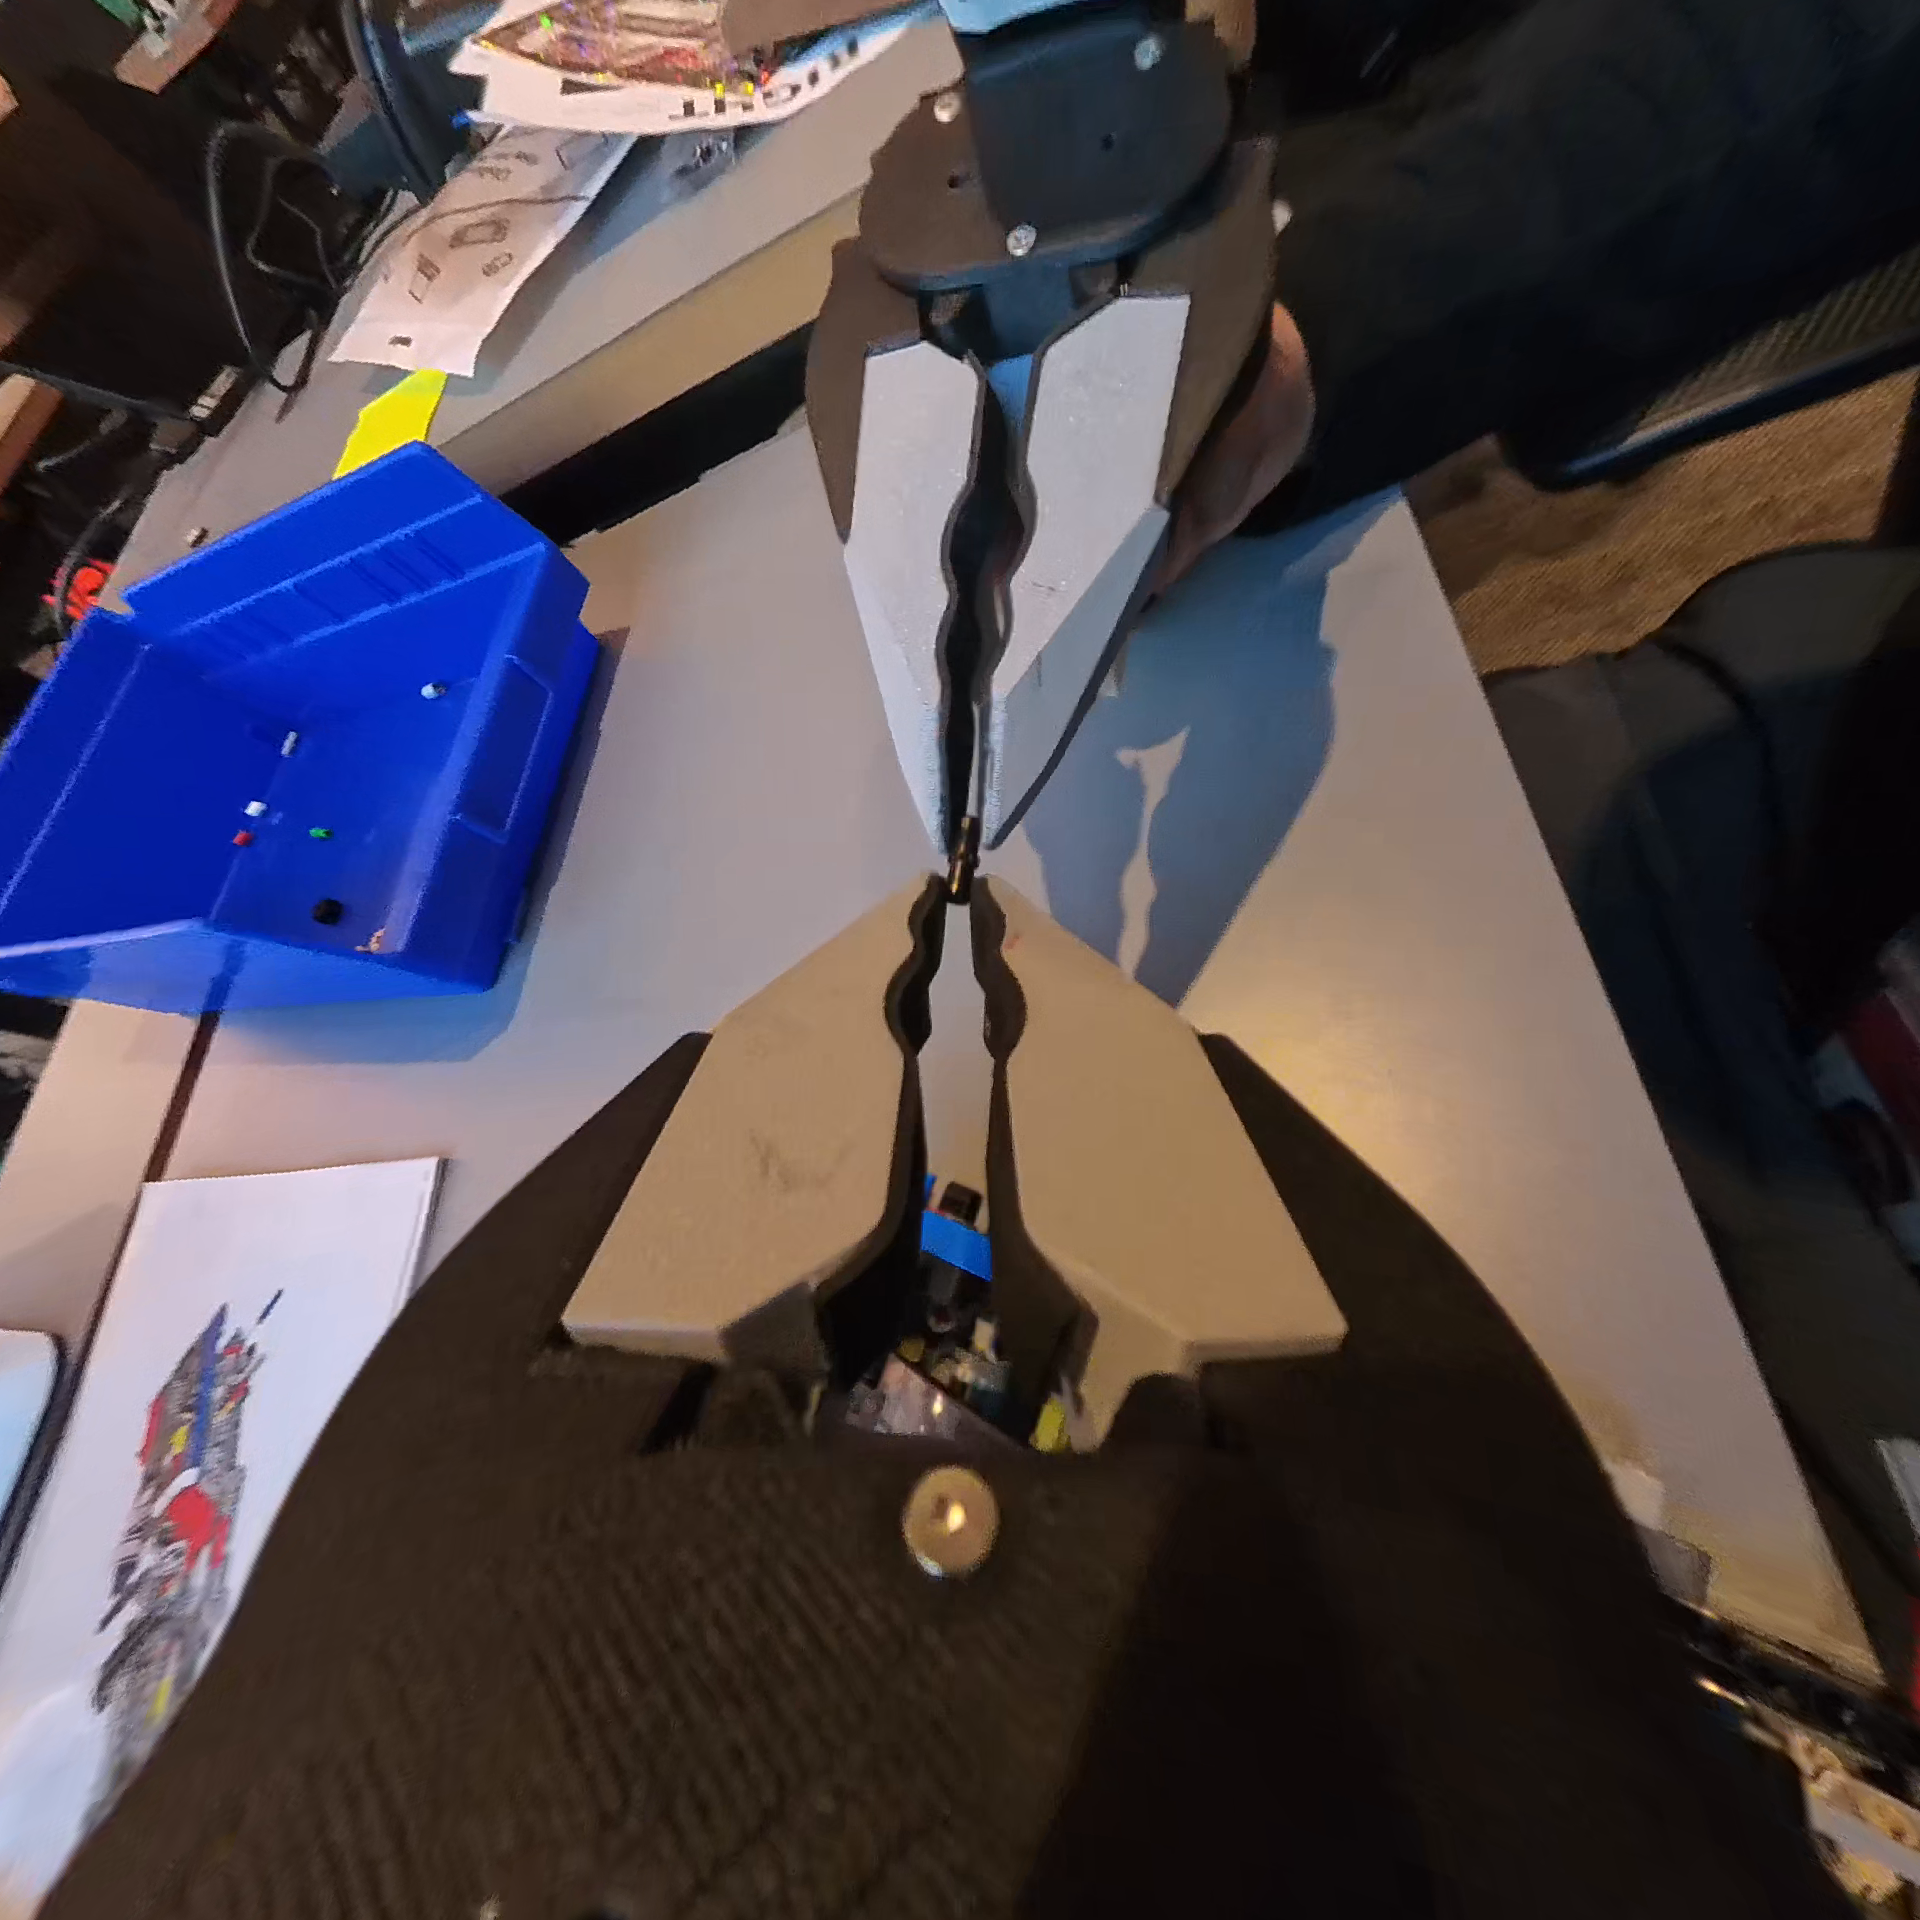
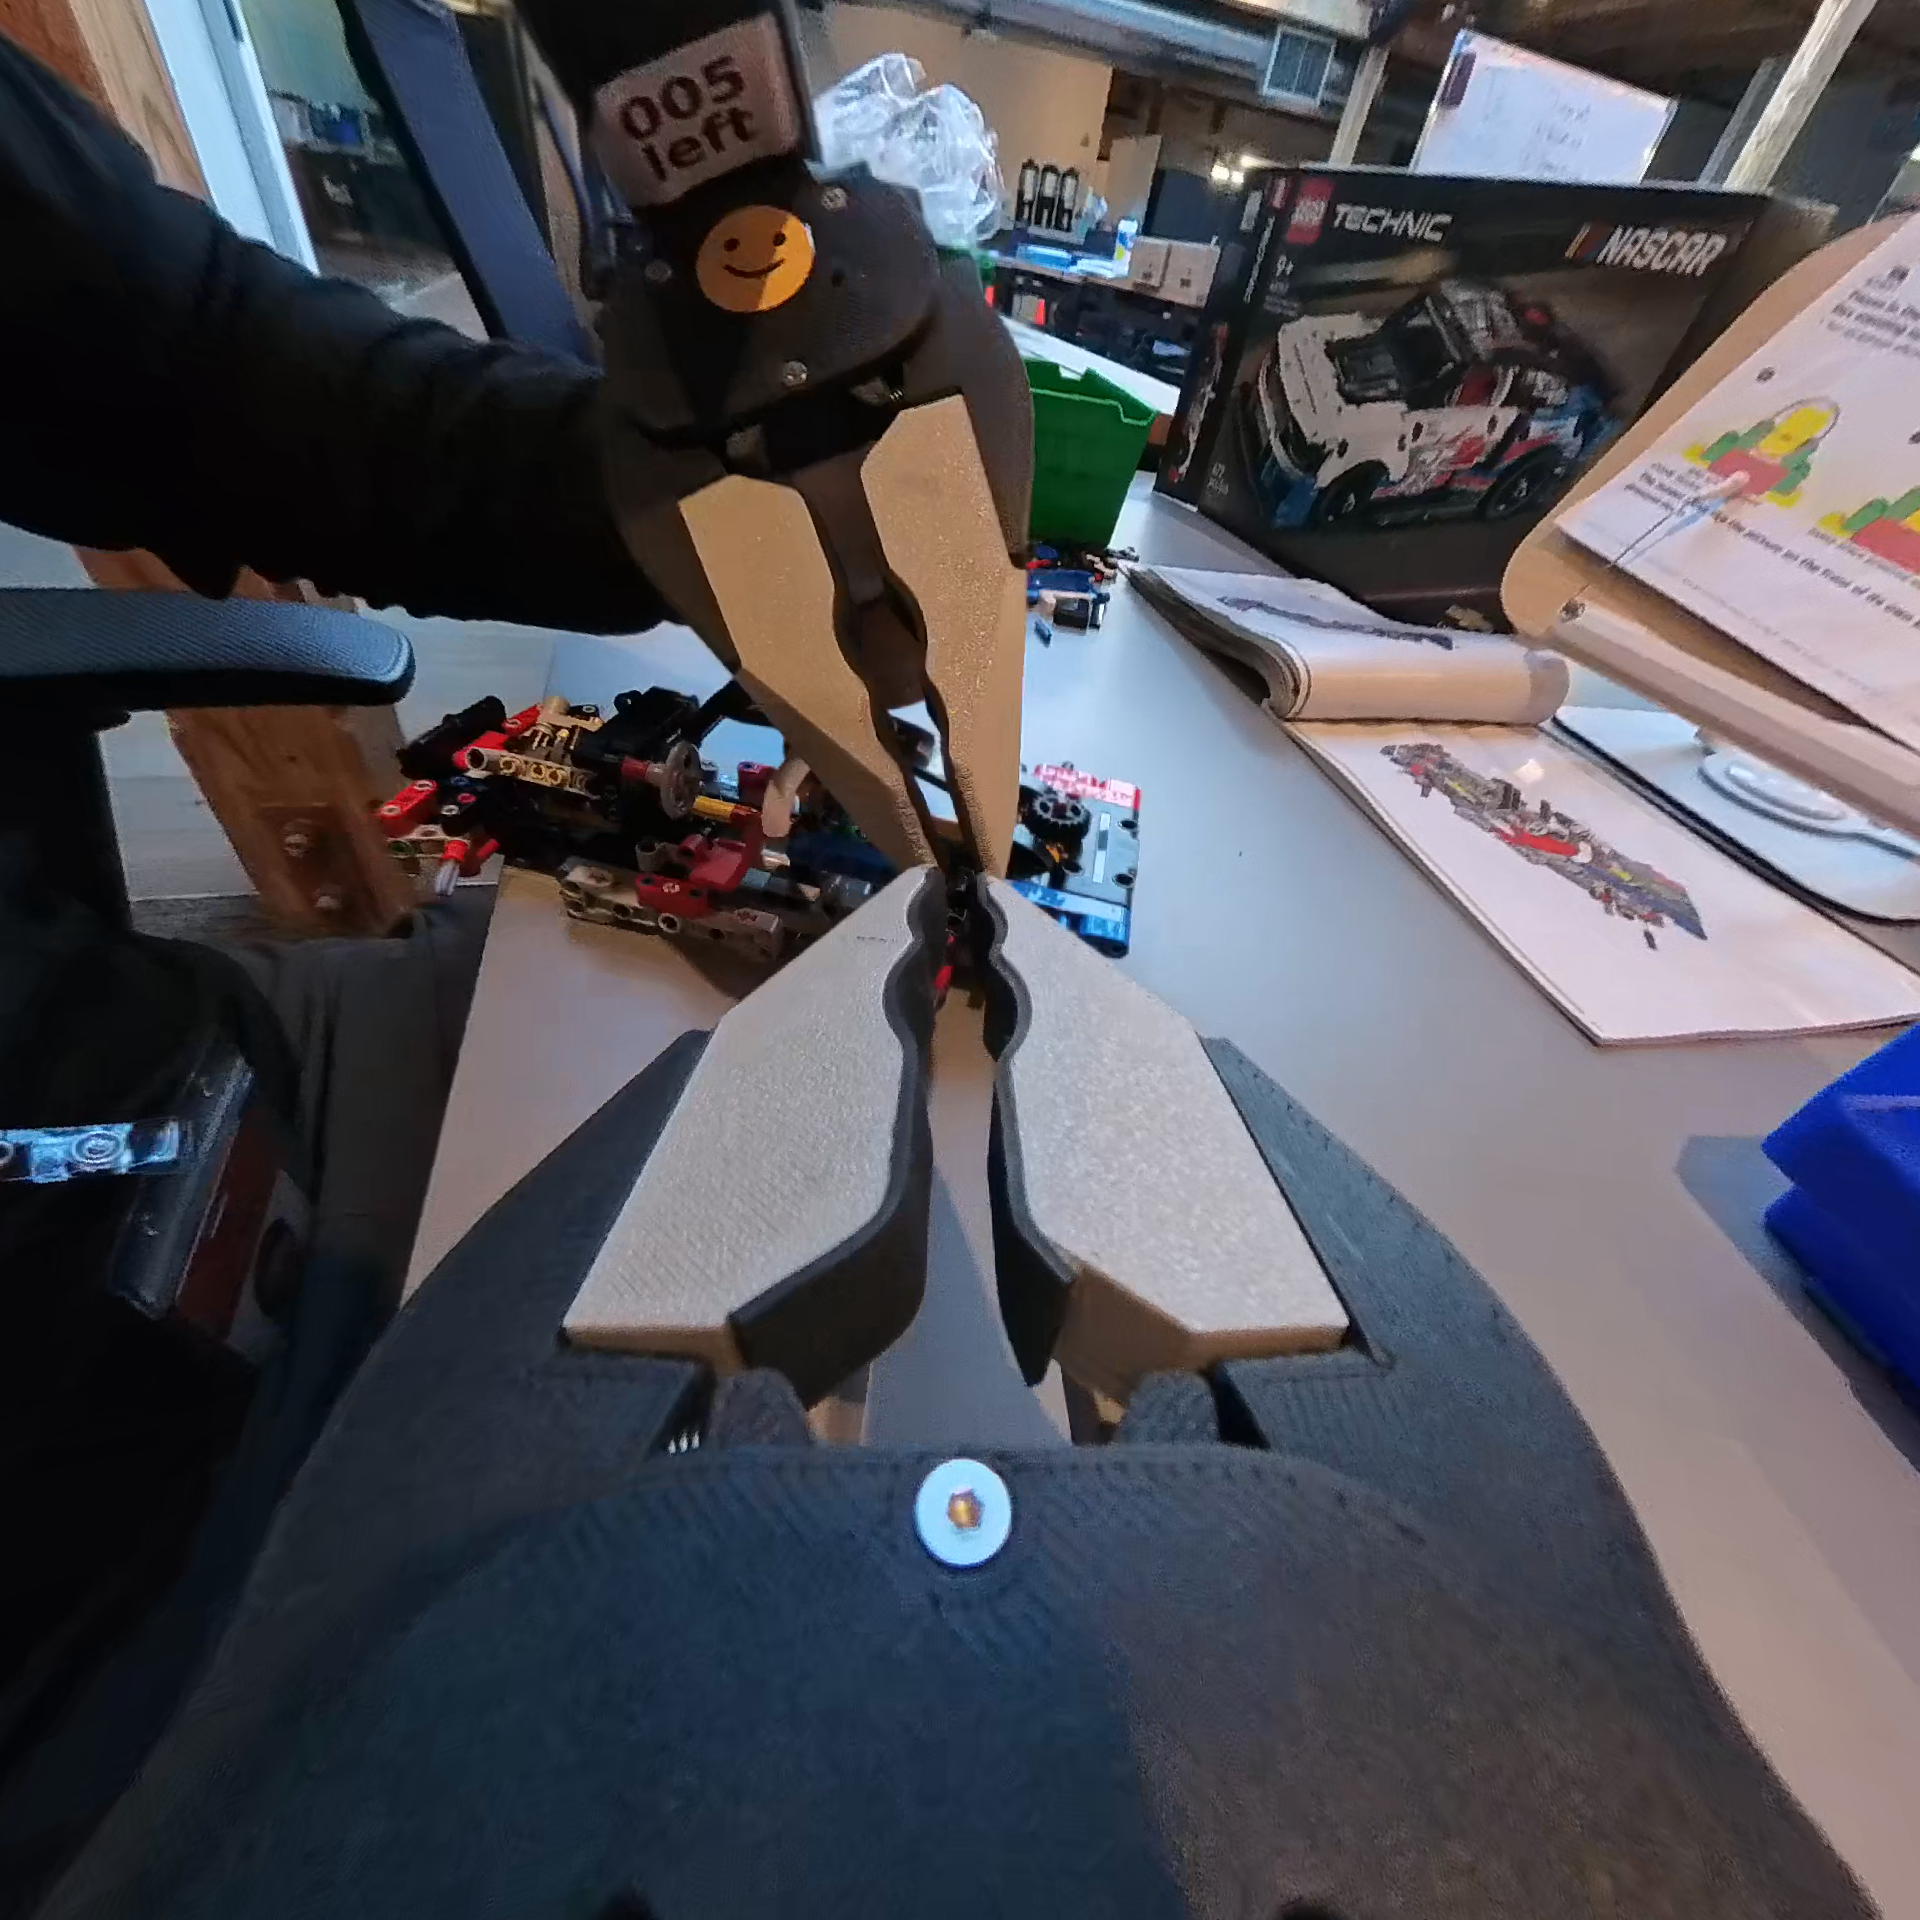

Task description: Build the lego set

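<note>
**Two grippers meet tip to tip over the grey table**

At the far left of the left wrist view sits a printed sheet (image 1: 197, 1455) with a colourful picture of the model, lying flat on the table (image 1: 727, 748). Just beyond it stands a blue bin (image 1: 301, 748), open towards me, with a few tiny loose pieces, white, red, green and black, scattered on its floor. Papers lie farther back on the neighbouring desk.

In the middle, the left gripper (image 1: 956, 894) has its jaws drawn in narrow around a small black pin (image 1: 961, 862), pinching its near end. Coming the other way, the right gripper (image 1: 966, 821) is closed just as tight on the far end of the same piece, so the two sets of tips nearly touch above the tabletop. A dark sleeve (image 1: 1507, 260) reaches in behind it.

From the right wrist view the same meeting shows again: the right gripper (image 2: 961, 904) narrow on the little dark part, the left gripper (image 2: 961, 852) angled down from above. Behind them, on the table, lies the partly built lego assembly (image 2: 644, 810), black, red and grey, with loose parts around it. To the right rest an open instruction booklet (image 2: 1382, 655), another printed picture sheet (image 2: 1600, 883), and the set's box (image 2: 1455, 384) standing at the back. A corner of the blue bin (image 2: 1849, 1226) shows at the far right.
</note>
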A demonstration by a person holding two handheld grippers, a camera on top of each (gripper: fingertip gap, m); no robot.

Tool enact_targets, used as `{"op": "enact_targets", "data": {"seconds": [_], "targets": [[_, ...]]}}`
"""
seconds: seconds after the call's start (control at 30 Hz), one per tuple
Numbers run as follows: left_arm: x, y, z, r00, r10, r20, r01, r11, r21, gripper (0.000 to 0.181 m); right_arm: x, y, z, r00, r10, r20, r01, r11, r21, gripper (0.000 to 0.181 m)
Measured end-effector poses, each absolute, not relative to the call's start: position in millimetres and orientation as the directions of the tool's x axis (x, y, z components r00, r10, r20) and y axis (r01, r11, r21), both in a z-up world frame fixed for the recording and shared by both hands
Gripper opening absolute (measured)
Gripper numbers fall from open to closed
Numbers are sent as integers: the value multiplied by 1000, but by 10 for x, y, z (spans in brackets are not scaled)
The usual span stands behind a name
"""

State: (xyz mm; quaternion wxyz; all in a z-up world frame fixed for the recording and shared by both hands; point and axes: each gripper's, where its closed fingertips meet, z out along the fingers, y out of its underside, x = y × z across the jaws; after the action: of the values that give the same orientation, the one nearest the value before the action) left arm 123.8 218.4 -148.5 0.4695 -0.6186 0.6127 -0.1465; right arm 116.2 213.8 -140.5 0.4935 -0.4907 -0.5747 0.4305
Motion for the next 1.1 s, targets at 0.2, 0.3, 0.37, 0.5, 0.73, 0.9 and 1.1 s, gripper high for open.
{"op": "enact_targets", "data": {"seconds": [0.2,0.3,0.37,0.5,0.73,0.9,1.1], "targets": [[1232,2124,-1434,213,-922,-323,-574,149,-805,1,1156,2089,-1360,-19,979,204,121,205,-971,0],[1229,2128,-1428,218,-925,-312,-569,139,-811,1,1156,2096,-1358,-1,972,233,126,231,-965,0],[1229,2134,-1424,220,-924,-315,-569,140,-810,1,1158,2106,-1353,11,969,246,128,242,-962,0],[1223,2138,-1430,230,-935,-269,-564,97,-820,2,1154,2111,-1359,22,967,253,142,247,-958,0],[624,2404,-1294,447,-886,-122,-541,-159,-826,64,1074,2307,-1656,96,993,61,286,31,-958,0],[-94,2581,-1439,597,-790,141,-380,-434,-817,66,911,2358,-1931,125,992,28,445,-31,-895,0],[-165,2618,-1814,501,-702,506,-225,-670,-707,56,744,2447,-2049,129,989,75,516,-2,-856,0]]}}
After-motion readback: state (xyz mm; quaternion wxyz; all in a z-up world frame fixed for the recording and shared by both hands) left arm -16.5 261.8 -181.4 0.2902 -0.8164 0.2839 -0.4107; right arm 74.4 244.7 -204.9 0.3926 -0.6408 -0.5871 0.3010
